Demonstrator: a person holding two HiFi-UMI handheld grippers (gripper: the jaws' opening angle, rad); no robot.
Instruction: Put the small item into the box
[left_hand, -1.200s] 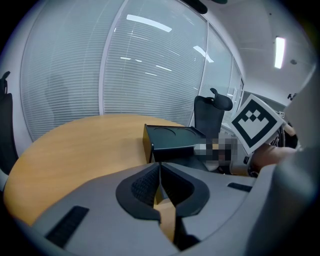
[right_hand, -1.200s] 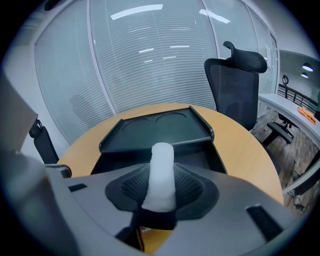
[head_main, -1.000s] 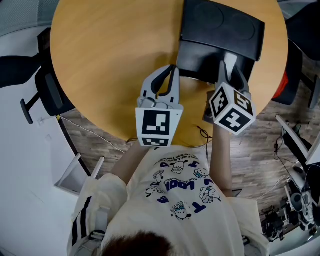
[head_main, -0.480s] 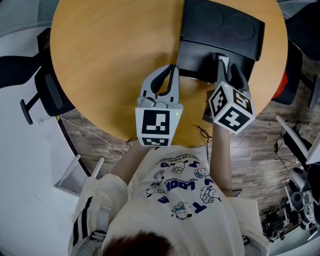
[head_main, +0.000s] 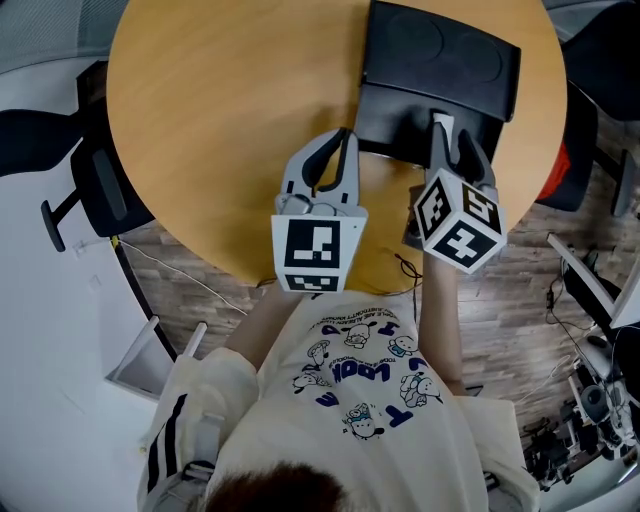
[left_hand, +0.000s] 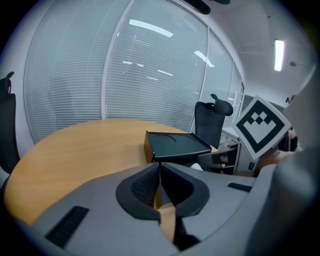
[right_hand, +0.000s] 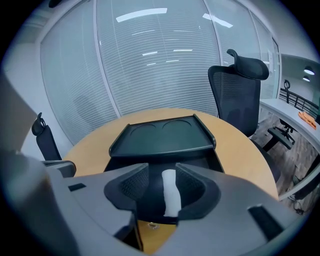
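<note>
A black box (head_main: 395, 110) stands on the round wooden table (head_main: 230, 100), its flat lid (head_main: 440, 55) swung open to the far side. My right gripper (head_main: 452, 140) hangs over the box's open well, and its jaws have just been opening. They stand wide apart. Between them is the small white elongated item (right_hand: 171, 192), close to the right-hand pad, with a clear gap to the left-hand pad. Whether it rests on the box floor I cannot tell. My left gripper (head_main: 345, 138) hovers over the table beside the box, its pads (left_hand: 149, 184) pressed together on nothing.
The box lid (right_hand: 160, 134) has two round recesses. Black office chairs (right_hand: 240, 95) stand round the table, one (head_main: 95, 190) at its left edge. Cables lie on the wooden floor (head_main: 520, 290) at the right. Glass walls with blinds (left_hand: 150, 75) lie beyond.
The right gripper's jaws have spread a little wider over the box. The left gripper has stayed where it was.
</note>
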